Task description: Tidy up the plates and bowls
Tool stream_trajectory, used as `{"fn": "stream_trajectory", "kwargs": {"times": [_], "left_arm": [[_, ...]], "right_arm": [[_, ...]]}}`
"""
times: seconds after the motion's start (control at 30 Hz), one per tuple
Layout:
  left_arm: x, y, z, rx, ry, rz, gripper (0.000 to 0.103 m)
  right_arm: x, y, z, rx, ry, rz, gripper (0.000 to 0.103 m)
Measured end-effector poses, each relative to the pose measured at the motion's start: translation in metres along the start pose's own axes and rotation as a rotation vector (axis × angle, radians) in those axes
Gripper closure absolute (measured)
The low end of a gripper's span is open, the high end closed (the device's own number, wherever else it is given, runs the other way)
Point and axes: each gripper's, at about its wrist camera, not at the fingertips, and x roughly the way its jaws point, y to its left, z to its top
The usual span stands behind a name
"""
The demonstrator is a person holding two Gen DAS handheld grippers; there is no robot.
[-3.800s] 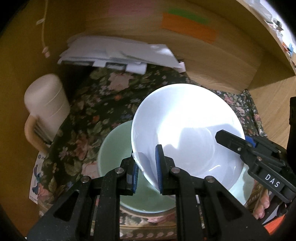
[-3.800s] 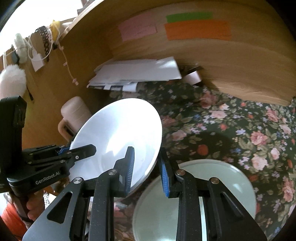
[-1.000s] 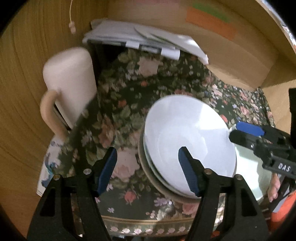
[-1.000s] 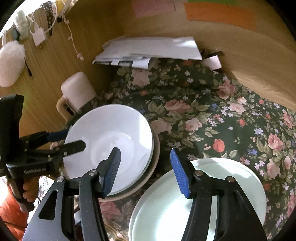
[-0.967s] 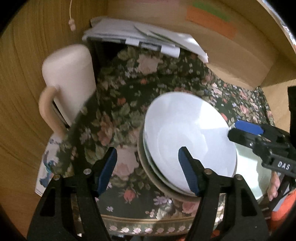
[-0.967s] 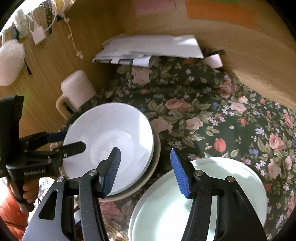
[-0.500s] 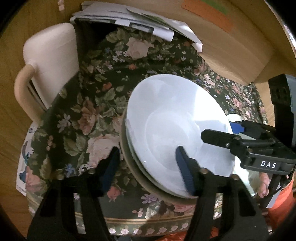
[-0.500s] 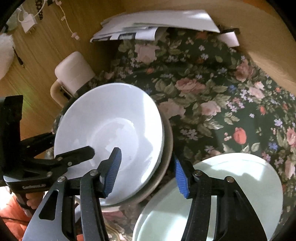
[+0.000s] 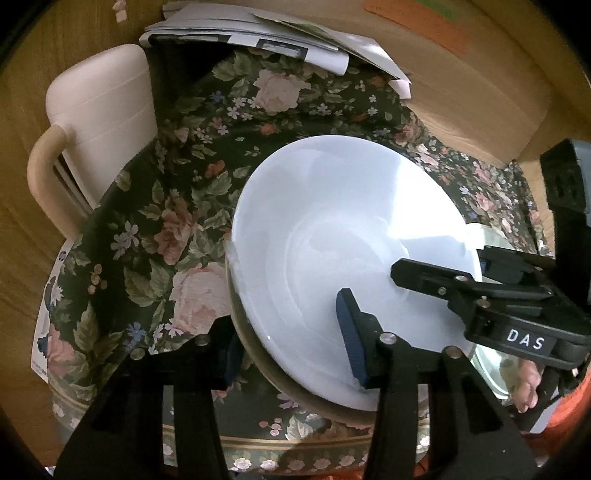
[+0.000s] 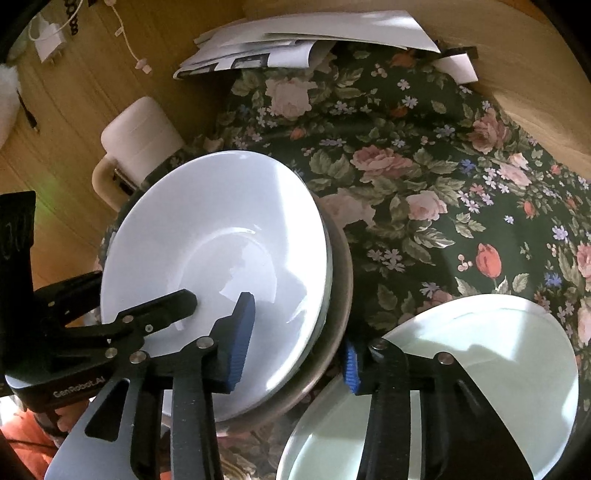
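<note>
A white bowl (image 9: pixel 343 236) sits on top of a stack of bowls whose beige rim (image 9: pixel 258 365) shows below it, on the floral cloth. It also shows in the right wrist view (image 10: pixel 207 236). My left gripper (image 9: pixel 291 328) is open, its fingers either side of the stack's near rim. My right gripper (image 10: pixel 295 332) is open and straddles the stack's right rim, one finger over the white bowl, the other by a pale green plate (image 10: pixel 480 369). The pale green plate peeks out at the right in the left wrist view (image 9: pixel 491 362).
A cream jug (image 9: pixel 99 110) with a handle stands at the left by the wooden wall. A pile of papers (image 9: pixel 266 33) lies at the back. A wooden wall (image 10: pixel 524 66) bounds the floral cloth (image 10: pixel 424 177) behind and right.
Both grippers have let go of the white bowl, which now rests on the stack. Both have opened wide and moved lower and closer around the stack's rim.
</note>
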Motion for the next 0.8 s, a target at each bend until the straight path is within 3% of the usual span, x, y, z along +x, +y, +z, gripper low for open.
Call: {"fn": "stream_trajectory", "kwargs": {"times": [0.37,0.8], "left_arm": [[-0.008,-0.003,0.002,-0.033,-0.038,0.024,0.057],[-0.035,-0.024,0.013,-0.018,-0.118,0.002,0.057]], "right_arm": [[-0.014,-0.005,0.0,0.033,-0.04,0.019,0.07],[-0.052,-0.005,0.002,0.044,-0.152,0.003,0.071]]}}
